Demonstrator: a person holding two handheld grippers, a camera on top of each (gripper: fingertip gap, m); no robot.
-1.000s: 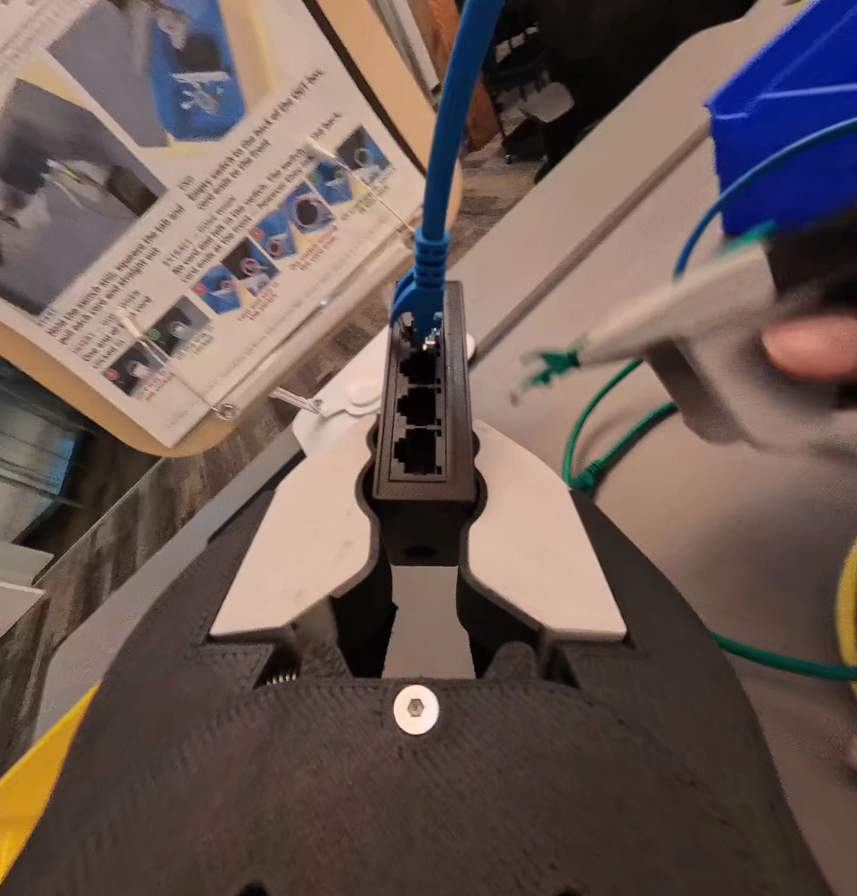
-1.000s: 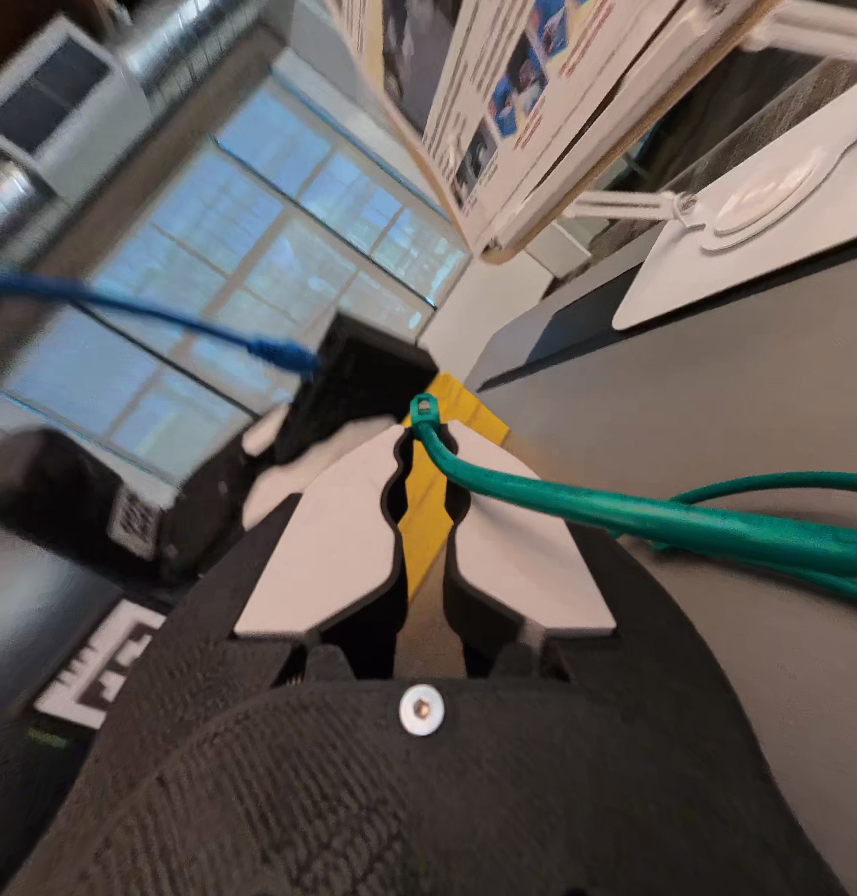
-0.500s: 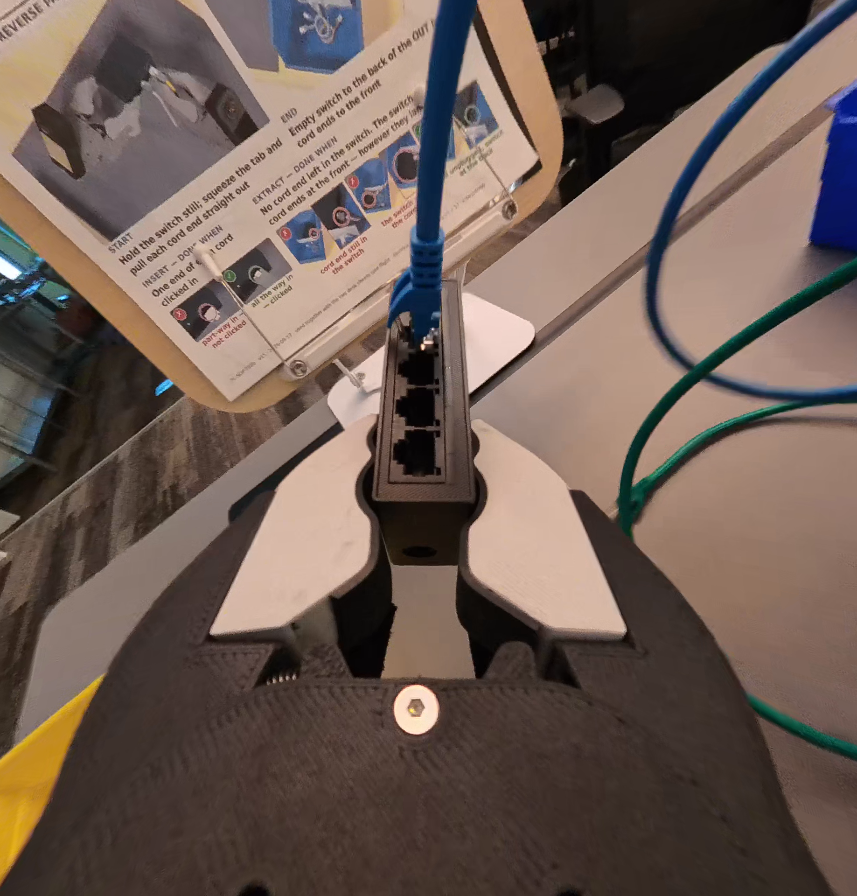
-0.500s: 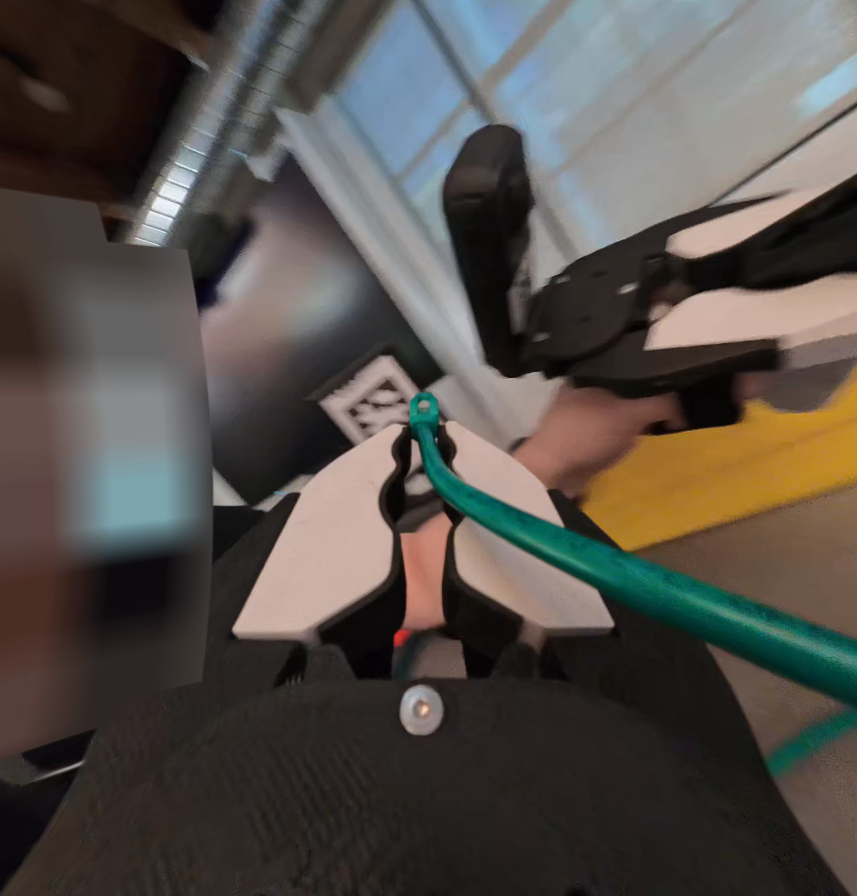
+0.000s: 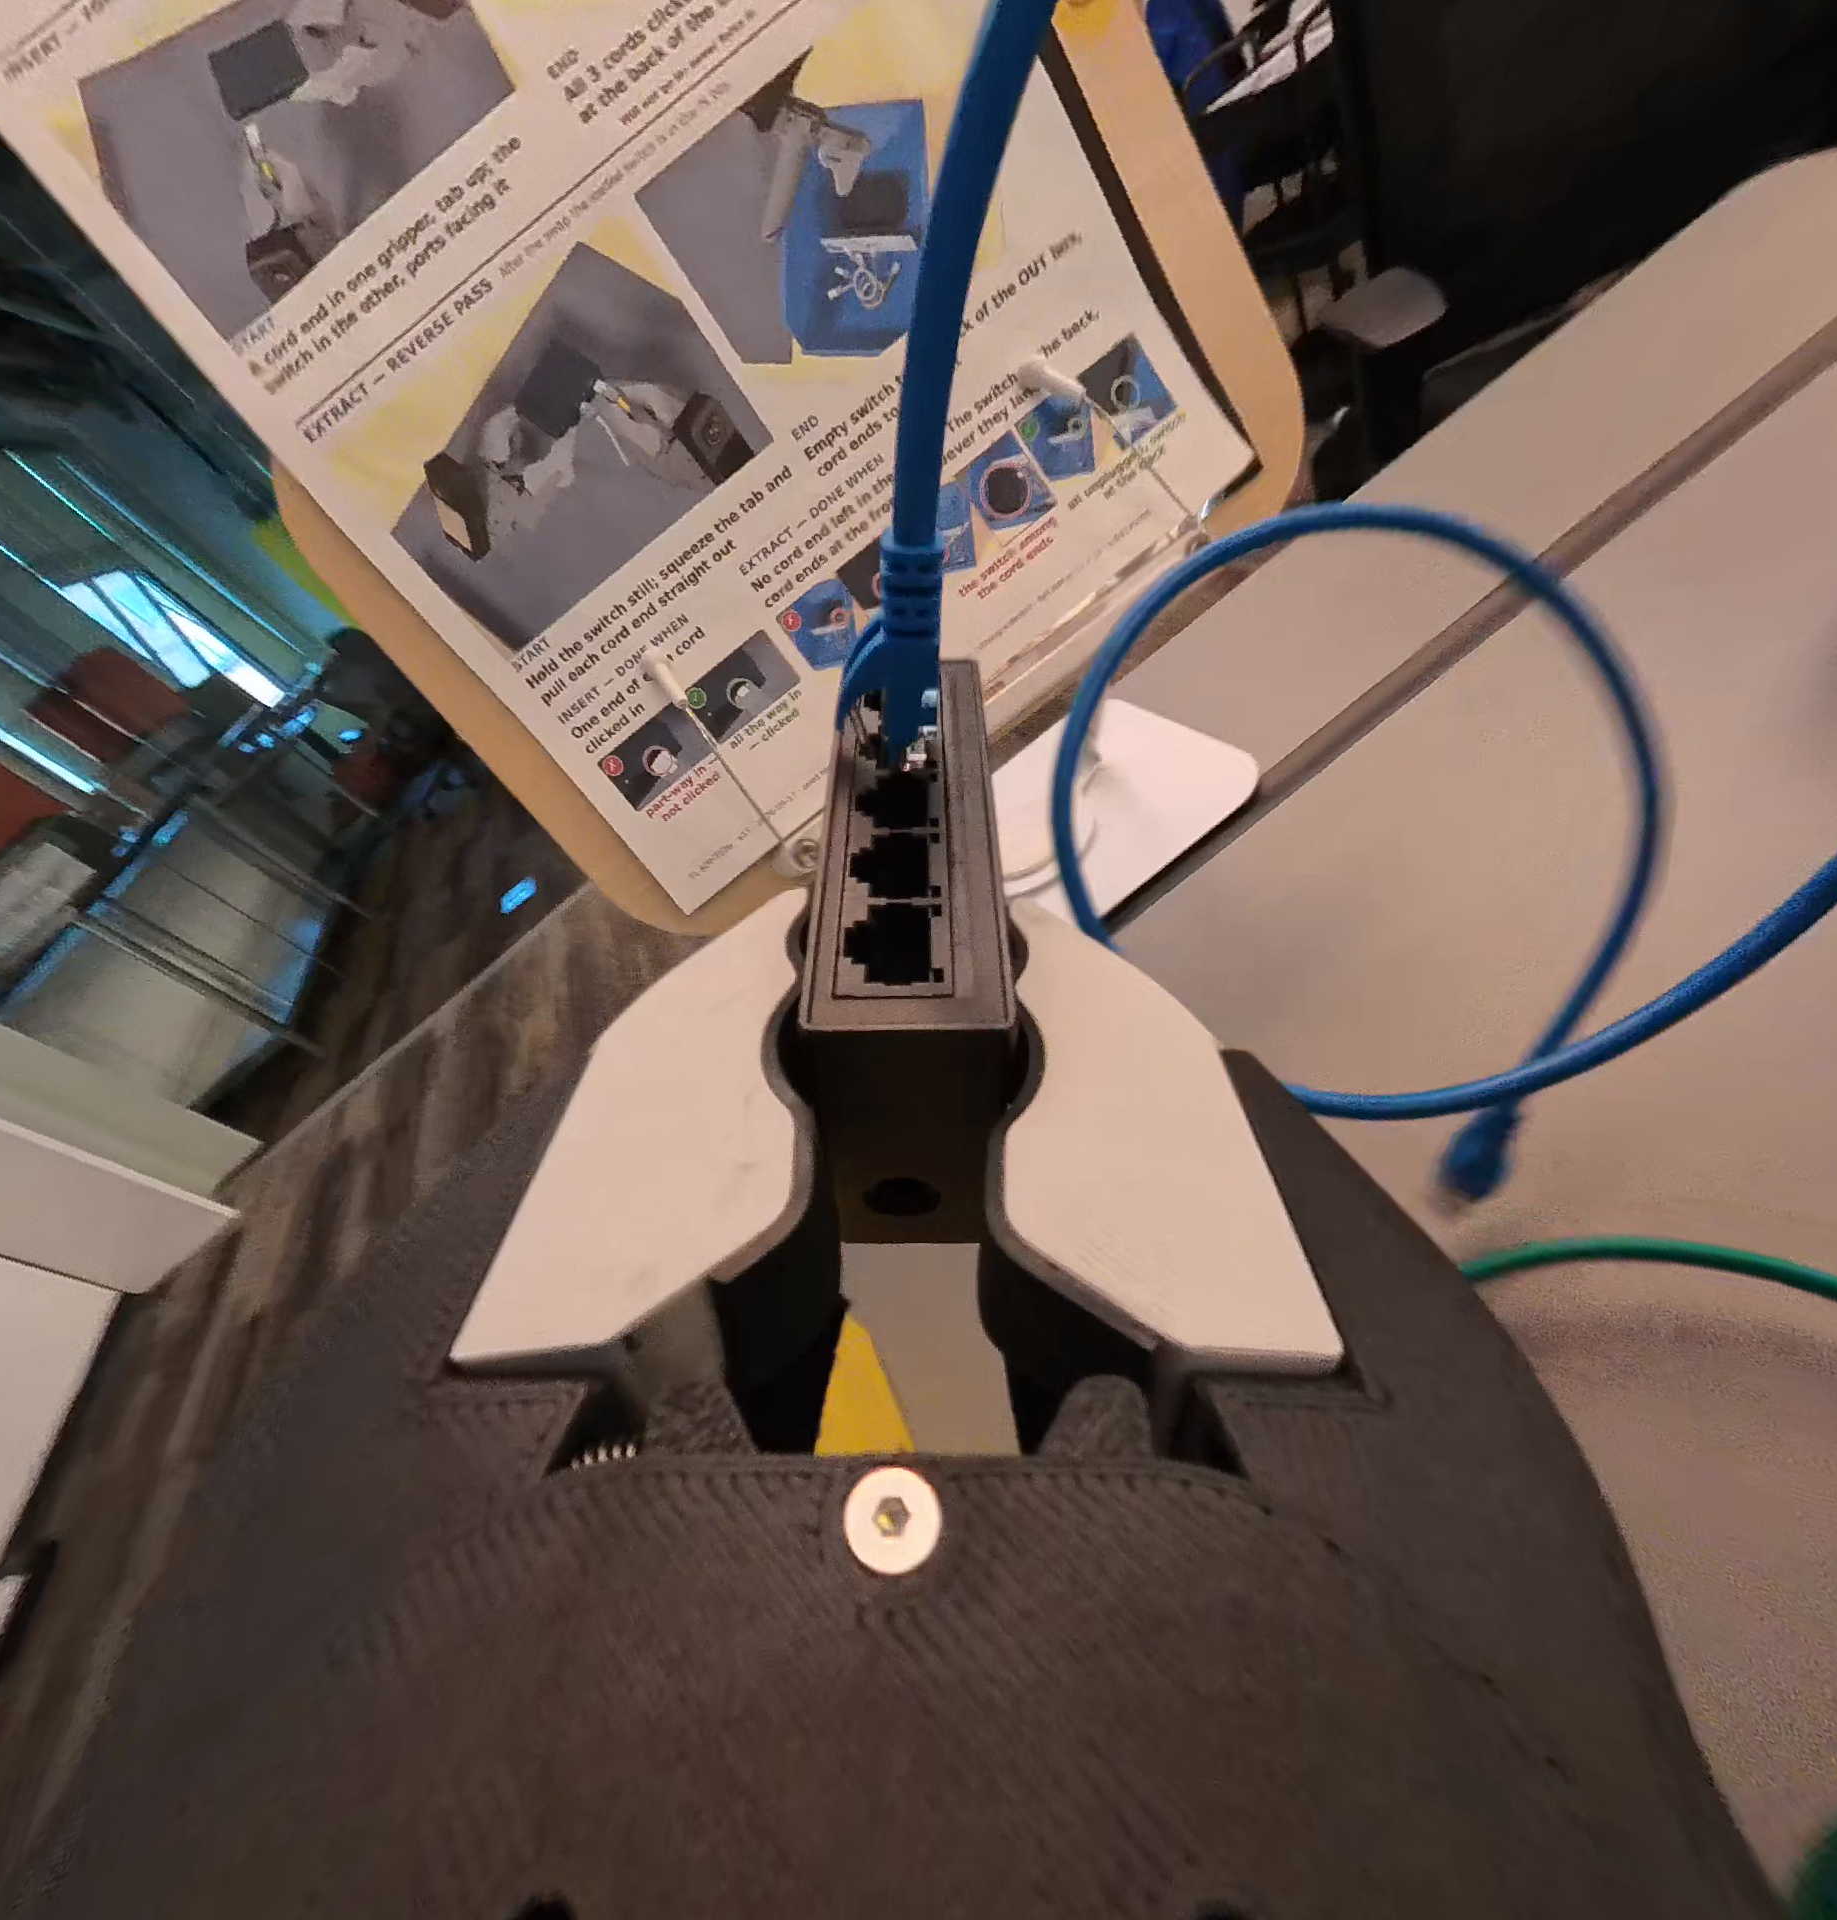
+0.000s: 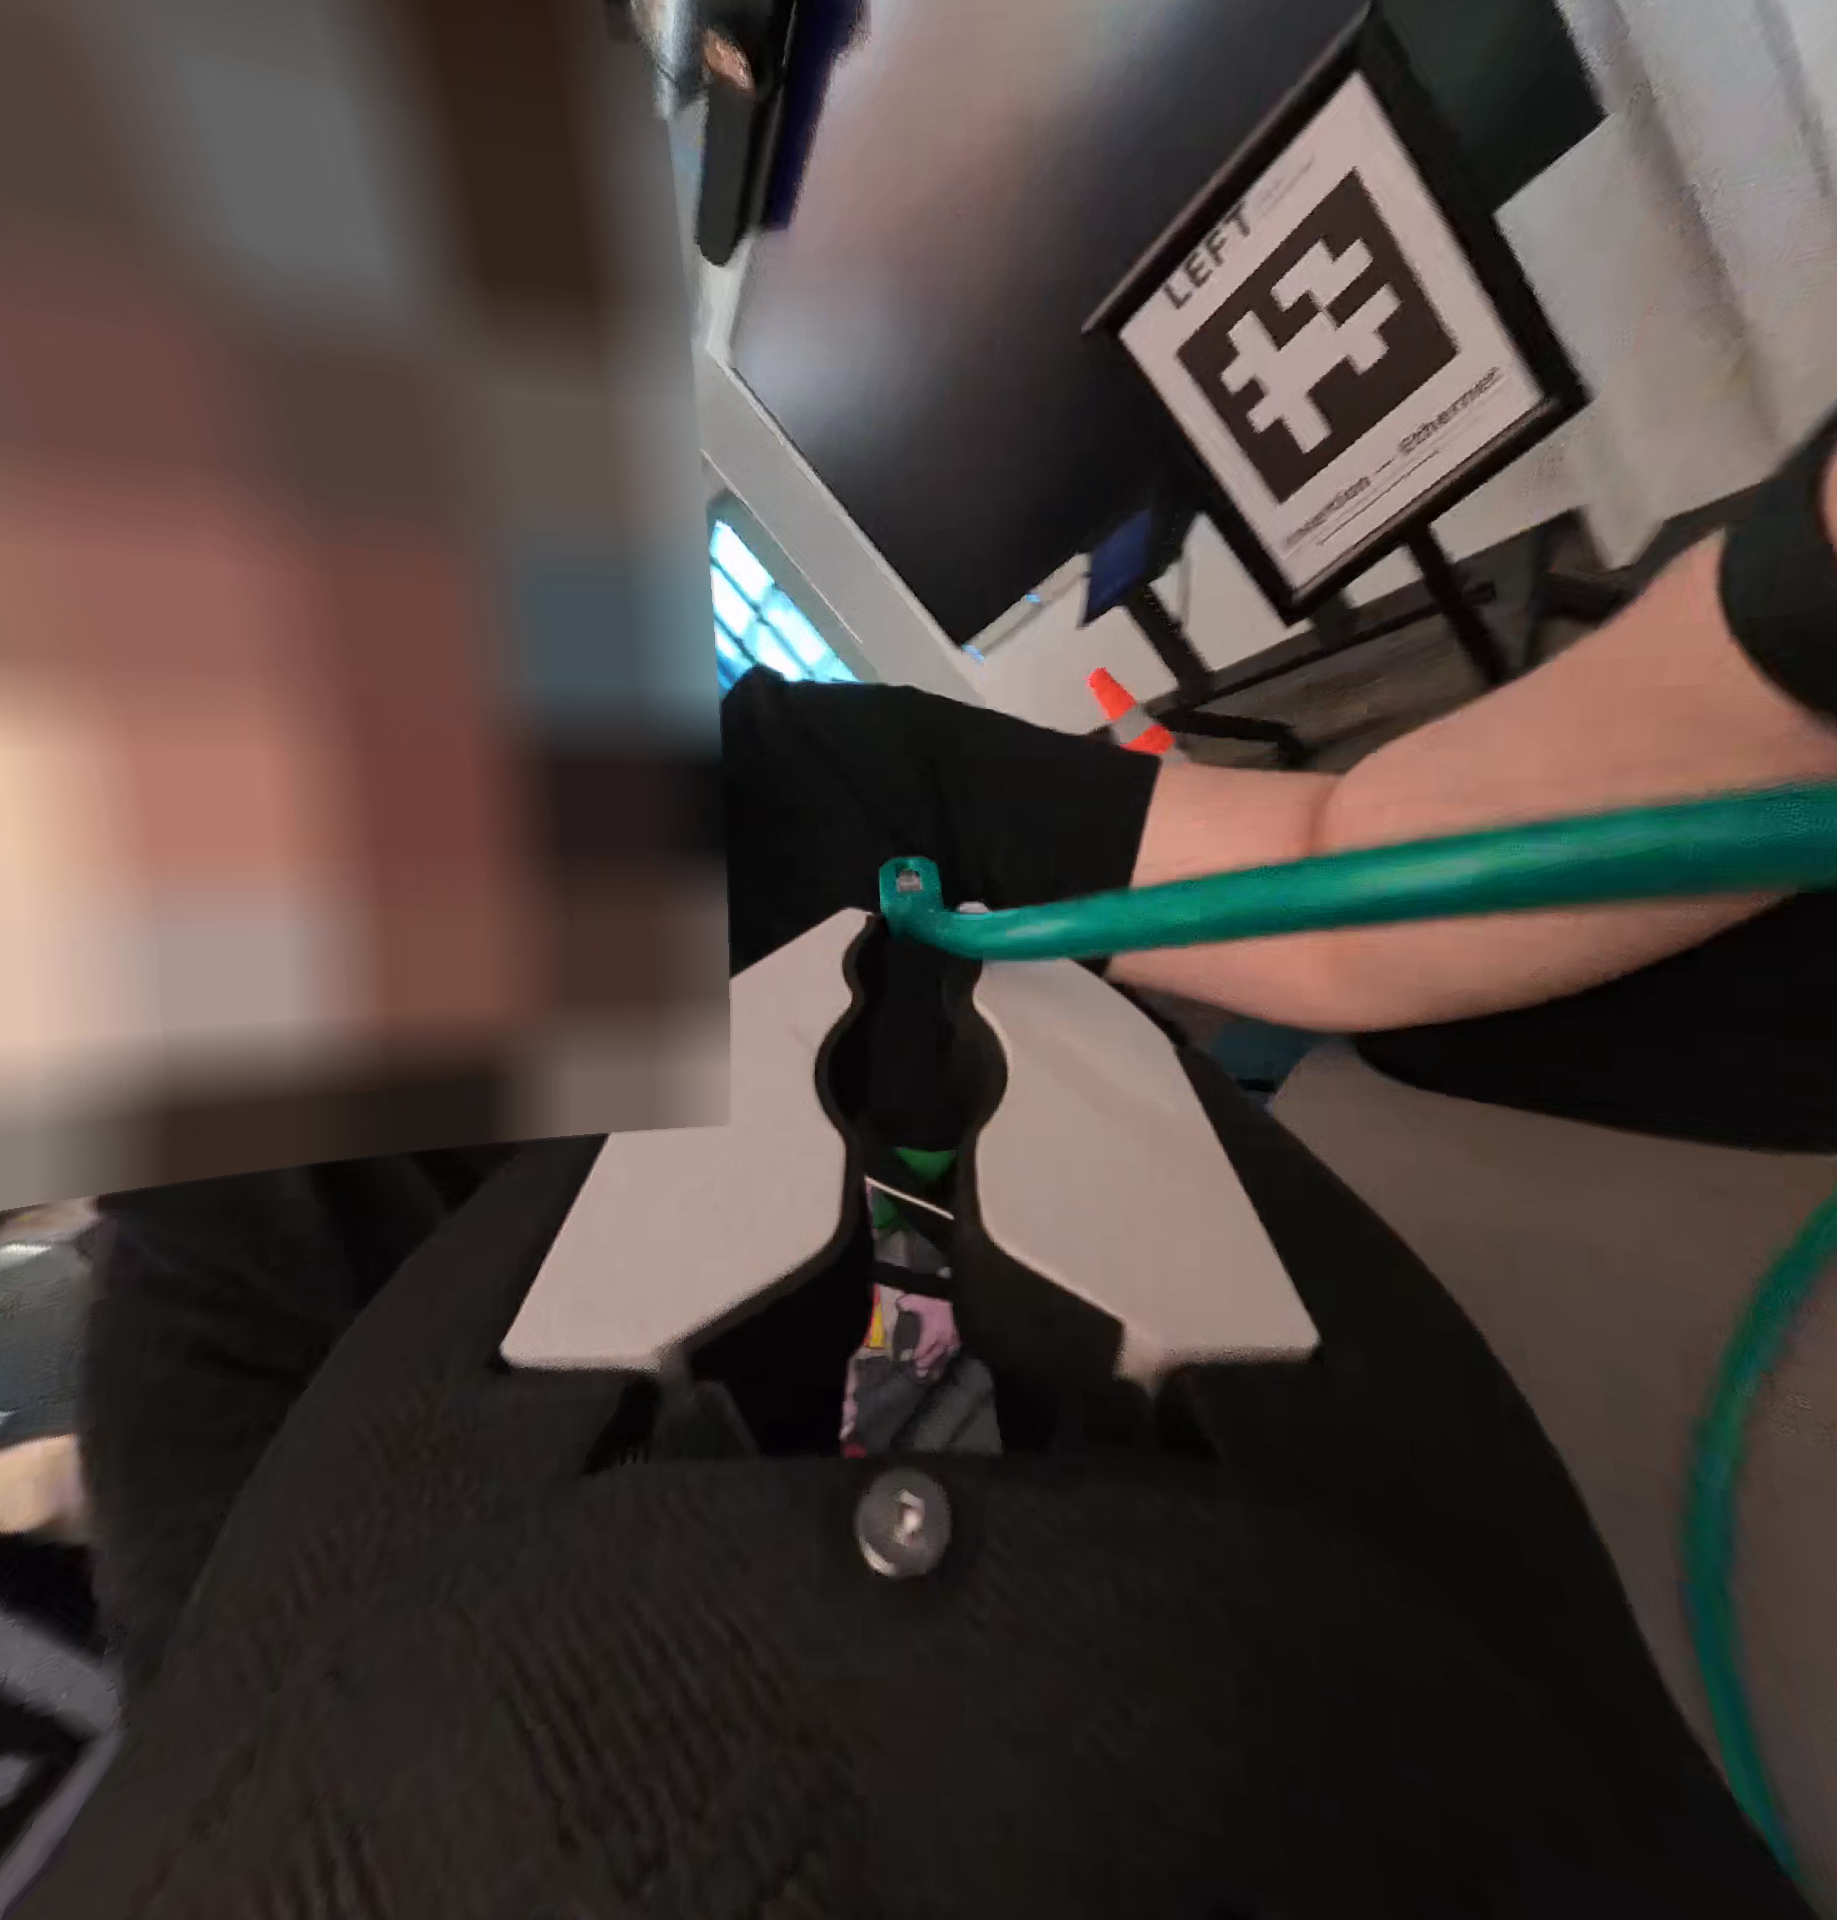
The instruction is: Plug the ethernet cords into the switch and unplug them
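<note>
**Both grippers loaded: switch left, green cord right**

My left gripper (image 5: 909, 997) clamps the black switch (image 5: 906, 894); a blue cord (image 5: 919, 582) sits in its far port, looping over the desk (image 5: 1465, 935). My right gripper (image 6: 909, 940) pinches the green cord (image 6: 1309, 899) just behind its plug.

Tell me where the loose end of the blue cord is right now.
In the left wrist view, the blue cord's free plug dangles right of the left gripper, just above the green cord on the grey table. Its other end sits in the switch.
</note>
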